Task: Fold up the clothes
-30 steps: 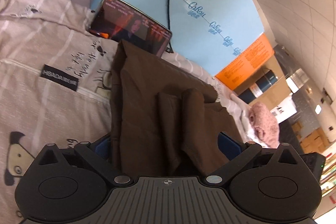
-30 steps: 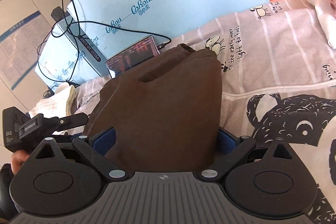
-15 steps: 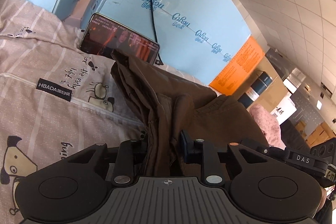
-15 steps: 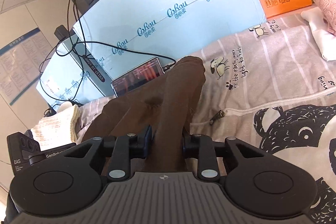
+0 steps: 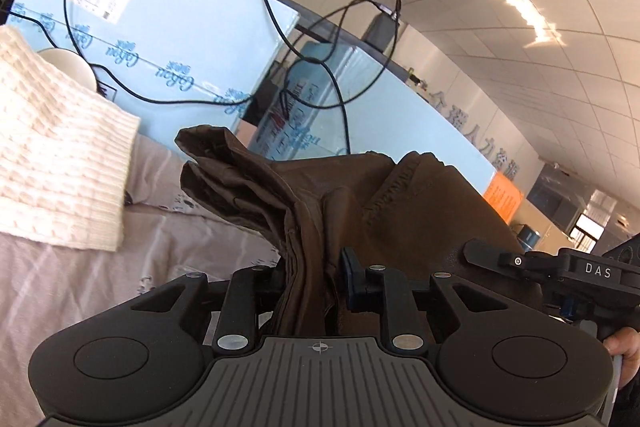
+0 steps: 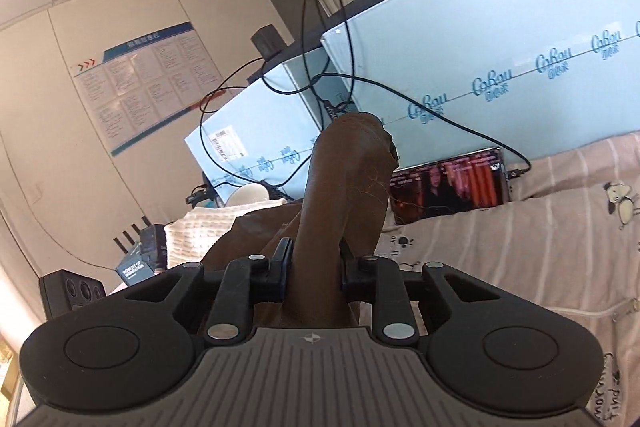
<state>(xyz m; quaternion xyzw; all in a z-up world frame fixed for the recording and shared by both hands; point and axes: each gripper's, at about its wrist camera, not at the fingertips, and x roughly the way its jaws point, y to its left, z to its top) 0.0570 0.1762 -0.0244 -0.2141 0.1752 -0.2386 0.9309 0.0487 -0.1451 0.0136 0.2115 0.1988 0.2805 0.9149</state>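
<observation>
Both hand-held grippers clamped on the brown garment, lifted off the bed.

Left hand-held gripper: jaws pinched on a bunched fold of the brown garment; cloth fans out ahead, raised above the bed sheet. Right hand-held gripper: jaws tight on another fold, which stands up as a rounded hump. Cream knit cloth lies on bed to the left. Farther back: phone w/ screen lit, propped against blue foam boards, black cables draped over them.

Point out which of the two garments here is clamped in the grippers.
The brown garment: both the left gripper and right gripper pinch it. The cream knit lies untouched on the bedding.
</observation>
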